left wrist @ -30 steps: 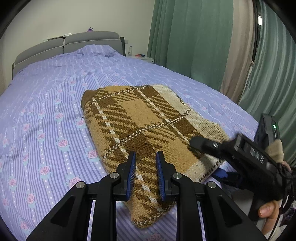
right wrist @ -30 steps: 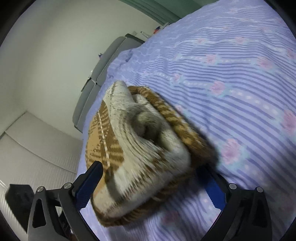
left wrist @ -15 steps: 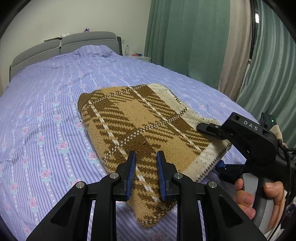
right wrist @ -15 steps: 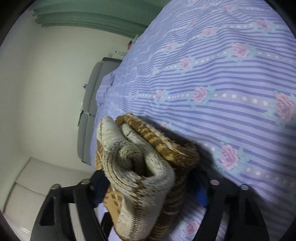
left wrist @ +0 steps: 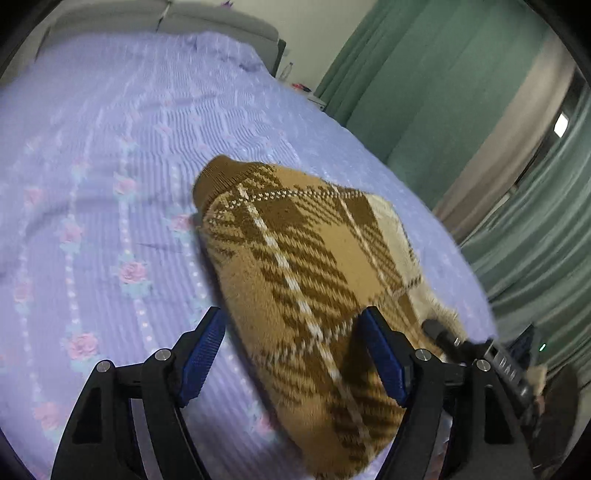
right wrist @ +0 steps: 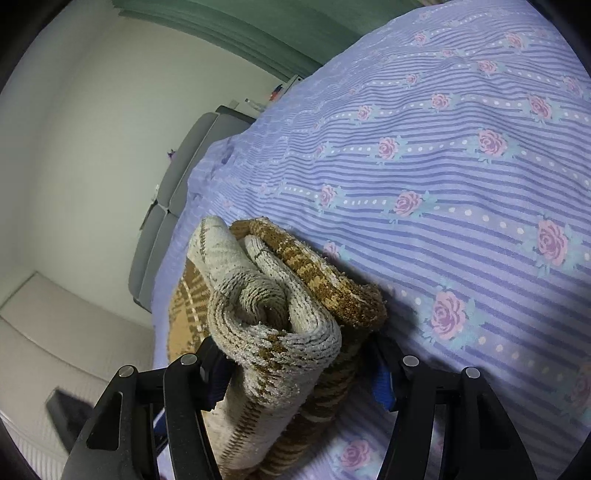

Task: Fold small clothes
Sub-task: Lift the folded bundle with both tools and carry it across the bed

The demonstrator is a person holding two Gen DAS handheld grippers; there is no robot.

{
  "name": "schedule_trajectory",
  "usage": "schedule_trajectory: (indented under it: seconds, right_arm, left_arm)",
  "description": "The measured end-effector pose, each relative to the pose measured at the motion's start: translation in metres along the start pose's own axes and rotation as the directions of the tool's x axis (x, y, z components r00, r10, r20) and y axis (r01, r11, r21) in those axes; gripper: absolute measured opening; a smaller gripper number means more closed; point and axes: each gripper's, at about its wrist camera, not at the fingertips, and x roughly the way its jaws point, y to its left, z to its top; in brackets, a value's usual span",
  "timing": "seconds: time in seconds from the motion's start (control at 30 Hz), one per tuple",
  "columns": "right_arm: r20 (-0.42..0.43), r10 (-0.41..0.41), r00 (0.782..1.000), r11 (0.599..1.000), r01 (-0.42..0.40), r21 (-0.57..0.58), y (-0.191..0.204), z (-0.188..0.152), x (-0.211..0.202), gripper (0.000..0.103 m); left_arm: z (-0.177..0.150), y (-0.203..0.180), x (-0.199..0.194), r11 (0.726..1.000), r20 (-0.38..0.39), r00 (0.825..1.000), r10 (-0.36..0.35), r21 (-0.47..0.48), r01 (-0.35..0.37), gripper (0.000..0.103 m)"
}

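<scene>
On the purple striped bedsheet with pink roses (left wrist: 103,206), the brown and tan plaid knitted sweater (left wrist: 295,266) lies folded into a long bundle, its ribbed brown end pointing toward the grey headboard (left wrist: 207,18). The biggest change is at the left gripper (left wrist: 291,354): half a second ago its blue-padded fingers (left wrist: 201,354) stood nearly together above the knit, and now they are spread wide, straddling the near end of the bundle without clamping it. That view has also swung and dropped closer to the cloth, and it is blurred with motion. The right gripper (right wrist: 299,369) is clamped on the cream and brown layered edge of the sweater, as it was a second ago; the rolled layers bulge up between its fingers. Its black body shows at the right of the left wrist view, against the cream side of the knit. Judging by this, the left side is readying to seize the near end, so a further fold or a lift of the whole bundle seems next.
</scene>
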Motion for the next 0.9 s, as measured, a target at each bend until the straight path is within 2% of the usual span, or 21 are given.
schedule_trajectory:
  seconds: [0.1, 0.3, 0.47, 0.53, 0.7, 0.77, 0.9]
  right_arm:
    - [-0.003, -0.001, 1.000, 1.000, 0.001, -0.018, -0.003, 0.000, -0.003, 0.062]
    - [0.011, 0.000, 1.000, 1.000, 0.000, -0.018, -0.003, -0.002, -0.003, 0.062]
    - [0.020, 0.008, 1.000, 1.000, -0.008, -0.006, -0.009, -0.002, -0.006, 0.062]
    - [0.019, 0.010, 1.000, 1.000, -0.010, 0.001, -0.012, -0.003, -0.009, 0.062]
    - [0.010, 0.011, 1.000, 1.000, -0.011, -0.019, -0.009, -0.005, -0.015, 0.062]
    - [0.012, 0.012, 1.000, 0.999, -0.011, -0.035, -0.006, -0.006, -0.018, 0.059]
    - [0.020, 0.010, 1.000, 0.996, -0.008, -0.086, 0.002, -0.011, -0.034, 0.052]
  left_arm:
    - [0.008, 0.005, 0.012, 0.998, -0.012, 0.999, -0.049, -0.034, 0.049, 0.081]
    - [0.010, 0.007, 0.037, 0.995, -0.016, 0.997, -0.078, -0.058, 0.077, 0.090]
    - [0.008, 0.017, 0.054, 0.983, -0.049, 0.989, -0.137, -0.126, 0.130, 0.091]
    - [0.009, 0.016, 0.058, 0.982, -0.054, 0.989, -0.137, -0.136, 0.129, 0.091]
    - [0.007, -0.003, 0.044, 0.997, -0.045, 0.996, -0.073, -0.036, 0.072, 0.072]
    - [0.004, -0.018, 0.033, 0.998, -0.027, 0.999, -0.033, 0.047, 0.034, 0.067]
    - [0.000, -0.040, 0.012, 0.989, 0.007, 1.000, -0.006, 0.147, 0.005, 0.062]
